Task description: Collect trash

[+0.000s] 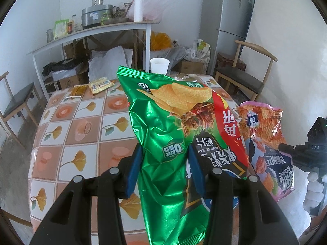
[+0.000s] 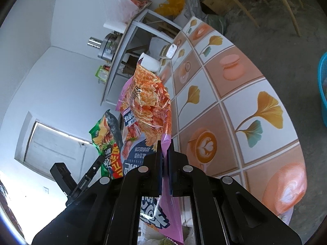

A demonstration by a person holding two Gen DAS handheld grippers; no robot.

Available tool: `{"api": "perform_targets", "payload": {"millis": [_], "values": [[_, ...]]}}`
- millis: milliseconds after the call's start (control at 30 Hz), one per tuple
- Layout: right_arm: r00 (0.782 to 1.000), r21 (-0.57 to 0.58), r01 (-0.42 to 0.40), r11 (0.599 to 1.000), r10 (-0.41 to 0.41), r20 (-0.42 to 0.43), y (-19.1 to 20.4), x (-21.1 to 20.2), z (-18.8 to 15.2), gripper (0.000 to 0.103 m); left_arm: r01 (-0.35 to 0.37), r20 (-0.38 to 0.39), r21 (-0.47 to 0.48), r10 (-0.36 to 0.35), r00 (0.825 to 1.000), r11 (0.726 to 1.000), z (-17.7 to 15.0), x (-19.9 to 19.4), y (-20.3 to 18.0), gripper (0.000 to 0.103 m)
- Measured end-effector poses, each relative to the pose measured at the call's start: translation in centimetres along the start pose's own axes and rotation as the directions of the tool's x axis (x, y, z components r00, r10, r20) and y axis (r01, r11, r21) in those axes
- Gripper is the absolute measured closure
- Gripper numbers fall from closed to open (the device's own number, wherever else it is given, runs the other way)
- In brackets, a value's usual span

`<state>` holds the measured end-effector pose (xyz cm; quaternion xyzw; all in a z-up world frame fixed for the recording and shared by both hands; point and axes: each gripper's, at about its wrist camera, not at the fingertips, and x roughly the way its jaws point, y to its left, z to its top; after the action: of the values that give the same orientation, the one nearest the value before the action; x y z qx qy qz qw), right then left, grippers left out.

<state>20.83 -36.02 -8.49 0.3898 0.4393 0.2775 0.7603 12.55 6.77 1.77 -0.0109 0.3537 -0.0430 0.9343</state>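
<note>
Green bag (image 1: 163,143) is clamped in left claw (image 1: 164,170), pink bag (image 2: 147,106) in right claw (image 2: 164,161), both clear of the counter (image 1: 81,122); a bin must be sought next.

I'm looking into a lived-in home dining room. A table (image 1: 67,122) with a ginkgo-and-coffee patterned cloth fills the middle; wooden chairs (image 1: 243,75) sit at the right edge, a grey fridge (image 1: 226,20) stands upper right, and a shelf (image 1: 92,30) of pots and jars runs across the upper left.
</note>
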Motion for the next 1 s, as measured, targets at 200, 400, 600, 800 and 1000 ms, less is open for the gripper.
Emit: {"api": "perform_targets", "payload": {"millis": [200, 400, 600, 800, 1000], "values": [[1.000, 0.017, -0.016, 1.000, 0.015, 0.028, -0.8, -1.5, -0.1, 0.100, -0.005, 0.017, 0.029, 0.005, 1.000, 1.000, 0.6, -0.2, -1.2, 0.059], [0.998, 0.036, -0.037, 0.999, 0.035, 0.056, -1.8, -3.2, 0.0, 0.100, -0.003, 0.030, 0.059, 0.001, 1.000, 0.998, 0.8, -0.6, -3.0, 0.059], [0.996, 0.071, -0.065, 0.995, 0.060, 0.070, -2.9, -4.1, -0.3, 0.100, 0.025, 0.038, 0.085, -0.028, 0.999, 0.996, 1.6, -0.8, -5.0, 0.059], [0.990, 0.103, -0.090, 0.991, 0.077, 0.119, -4.4, -5.7, -1.2, 0.100, 0.062, 0.039, 0.145, -0.069, 0.997, 0.987, 2.8, -0.5, -8.0, 0.059], [0.971, 0.197, -0.124, 0.973, 0.078, 0.224, -9.0, -10.0, -2.4, 0.100, 0.147, -0.015, 0.243, -0.148, 0.989, 0.959, 4.0, 1.7, -14.1, 0.059]]}}
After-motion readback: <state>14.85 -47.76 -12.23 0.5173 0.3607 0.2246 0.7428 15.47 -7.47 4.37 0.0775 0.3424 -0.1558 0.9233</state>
